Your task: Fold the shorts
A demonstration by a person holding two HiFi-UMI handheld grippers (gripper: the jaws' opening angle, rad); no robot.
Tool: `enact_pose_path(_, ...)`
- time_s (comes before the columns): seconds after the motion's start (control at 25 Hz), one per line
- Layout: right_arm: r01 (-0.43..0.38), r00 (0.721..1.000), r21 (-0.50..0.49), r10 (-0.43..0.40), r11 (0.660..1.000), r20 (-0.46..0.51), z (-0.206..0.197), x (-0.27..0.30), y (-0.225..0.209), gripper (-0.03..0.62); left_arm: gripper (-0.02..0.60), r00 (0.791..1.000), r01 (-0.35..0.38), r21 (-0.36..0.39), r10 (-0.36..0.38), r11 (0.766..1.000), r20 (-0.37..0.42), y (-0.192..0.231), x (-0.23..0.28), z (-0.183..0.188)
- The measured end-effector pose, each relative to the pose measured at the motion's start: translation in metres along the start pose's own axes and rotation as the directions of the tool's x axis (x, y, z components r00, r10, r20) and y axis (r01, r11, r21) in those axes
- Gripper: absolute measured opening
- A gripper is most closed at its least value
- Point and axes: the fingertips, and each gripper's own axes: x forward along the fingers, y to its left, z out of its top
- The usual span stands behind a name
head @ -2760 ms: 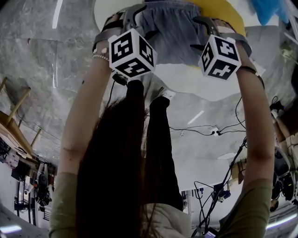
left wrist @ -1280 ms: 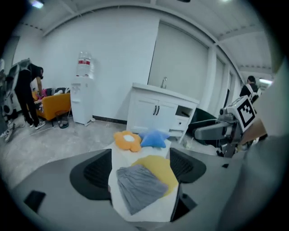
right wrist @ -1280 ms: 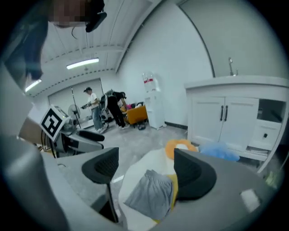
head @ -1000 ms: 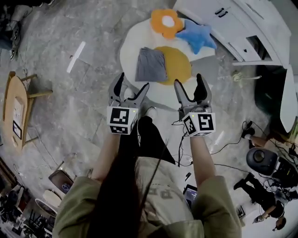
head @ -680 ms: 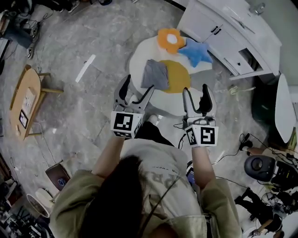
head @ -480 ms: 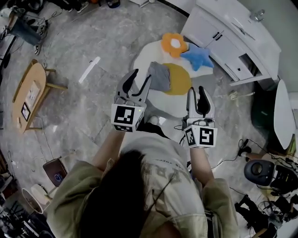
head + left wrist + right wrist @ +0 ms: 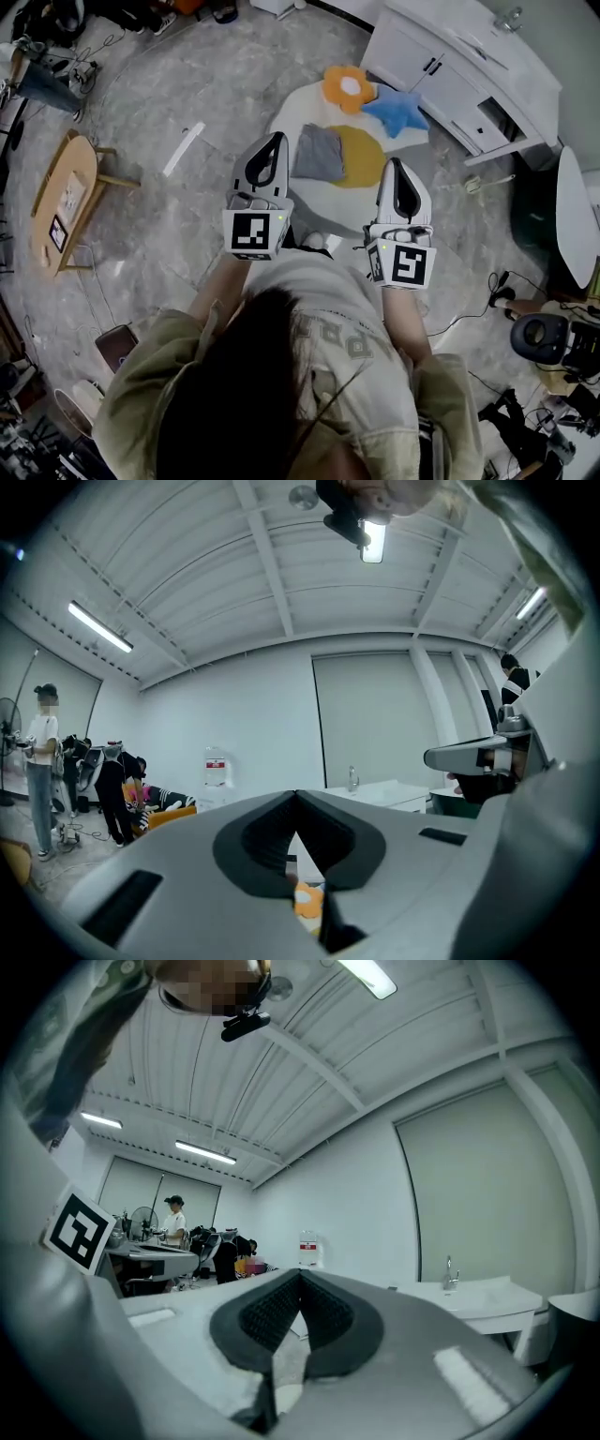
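The soft grey fabric shorts (image 7: 319, 153) lie folded into a flat rectangle on the white rounded rug (image 7: 281, 120), their edge overlapping the rug's yellow disc (image 7: 366, 157). Above the rug's near edge, the smooth white plastic left gripper (image 7: 274, 139) and right gripper (image 7: 394, 165) have just been closing. Their ribbed black pads now meet on nothing.

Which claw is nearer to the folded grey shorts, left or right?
Left. In the head view the left claw sits just left of the shorts; the right claw is farther off, across the yellow pad.
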Motion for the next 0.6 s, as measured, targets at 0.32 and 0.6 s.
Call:
enact_pose_path(0.32,0.0,1.0,-0.032,-0.001,0.999,-0.022,-0.006,0.004,0.004,0.002,0.011,1.0,0.021,0.004,-0.021,1.0,0.017,0.0,0.003,-0.006)
enact_pose_path(0.6,-0.012,1.0,-0.047,0.012,0.999,-0.011,-0.001,0.008,0.002,0.002,0.011,0.998,0.039,0.029,-0.041,0.999,0.054,-0.015,0.01,0.001)
